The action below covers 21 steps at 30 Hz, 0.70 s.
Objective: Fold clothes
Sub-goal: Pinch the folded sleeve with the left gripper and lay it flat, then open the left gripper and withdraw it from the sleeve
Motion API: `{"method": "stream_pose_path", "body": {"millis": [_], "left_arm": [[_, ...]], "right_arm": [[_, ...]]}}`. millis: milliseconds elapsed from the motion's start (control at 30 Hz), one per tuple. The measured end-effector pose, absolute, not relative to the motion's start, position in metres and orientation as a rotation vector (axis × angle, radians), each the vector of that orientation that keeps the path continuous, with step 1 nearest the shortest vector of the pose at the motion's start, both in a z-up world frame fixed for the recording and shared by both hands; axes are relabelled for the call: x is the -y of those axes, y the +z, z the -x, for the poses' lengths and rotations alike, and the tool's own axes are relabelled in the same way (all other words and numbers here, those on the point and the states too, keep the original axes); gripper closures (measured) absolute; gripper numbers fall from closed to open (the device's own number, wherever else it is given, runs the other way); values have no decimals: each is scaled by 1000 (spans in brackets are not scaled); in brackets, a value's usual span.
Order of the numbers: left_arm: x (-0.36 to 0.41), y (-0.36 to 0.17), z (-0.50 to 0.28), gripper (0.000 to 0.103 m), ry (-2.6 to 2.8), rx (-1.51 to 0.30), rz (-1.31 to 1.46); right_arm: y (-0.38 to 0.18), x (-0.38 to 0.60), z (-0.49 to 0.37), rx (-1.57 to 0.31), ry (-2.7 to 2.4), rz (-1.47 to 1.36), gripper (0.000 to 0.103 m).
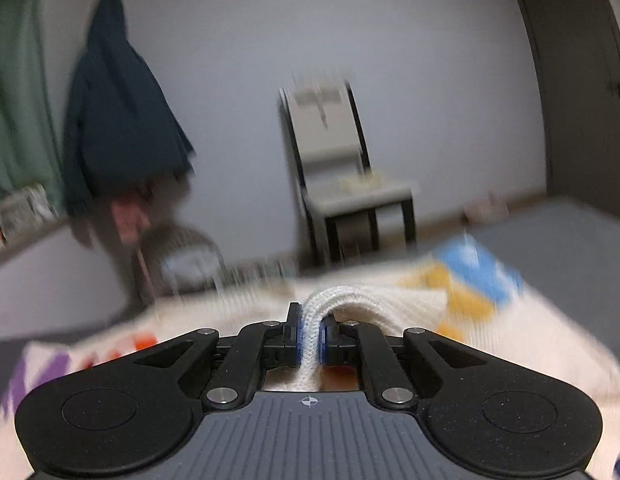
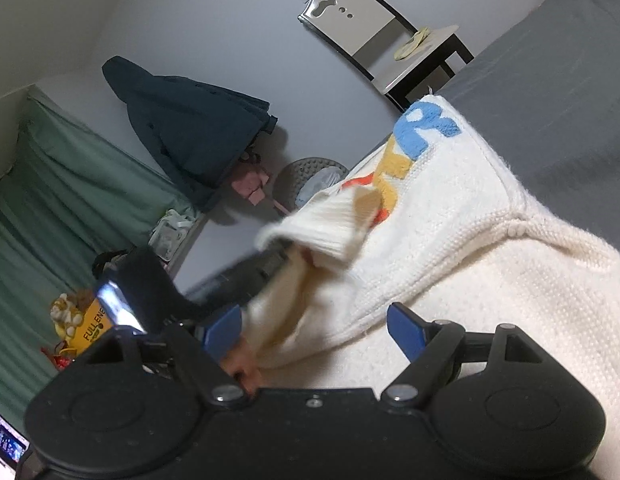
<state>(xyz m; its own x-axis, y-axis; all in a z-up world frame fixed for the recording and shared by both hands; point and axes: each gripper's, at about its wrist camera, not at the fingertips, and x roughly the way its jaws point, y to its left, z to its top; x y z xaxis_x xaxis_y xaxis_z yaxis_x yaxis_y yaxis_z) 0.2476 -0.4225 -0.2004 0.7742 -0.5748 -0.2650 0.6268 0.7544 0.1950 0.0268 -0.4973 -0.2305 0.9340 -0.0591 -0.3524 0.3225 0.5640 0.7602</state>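
Note:
A cream knitted sweater (image 1: 410, 304) with blue, yellow and orange letters lies spread on a grey bed (image 1: 558, 248). My left gripper (image 1: 310, 336) is shut on a ribbed edge (image 1: 342, 300) of the sweater, which folds up out of the blue pads; the view is blurred. In the right wrist view the sweater (image 2: 450, 232) fills the right side. There my right gripper (image 2: 314, 332) stands open just above the knit, with nothing pinched between its blue pads (image 2: 406, 330). The left gripper (image 2: 269, 258) shows blurred beyond it, holding the ribbed piece (image 2: 330, 228) lifted over the lettered part.
A grey-and-black chair (image 2: 374, 28) stands against the wall past the bed. A dark coat (image 2: 189, 128) hangs on the wall, a round basket (image 2: 310, 180) sits below it, and a green curtain (image 2: 69, 200) is on the left. Bare grey bedding (image 2: 550, 100) lies to the right.

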Motion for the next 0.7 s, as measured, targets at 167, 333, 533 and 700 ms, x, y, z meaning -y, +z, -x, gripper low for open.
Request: {"method": "stream_pose_path", "body": {"millis": [167,333,533,700], "left_arm": [[439,-230,-254,96,-749,-391,-411],[439,-253,-241,72,-813,-446,-482],[385,-229,-224,2,-844,-374,-368],[326,-215,-214,2,-804,-328,-448]], "right_arm": [[-232,501,-27,-297,-243,-962,24],[-235,504,-27,-299,-255,-978,24],[-236,512,-26,-286,-291,-969,24],[-243,529,-38,-275,-255,-1024,34]]}}
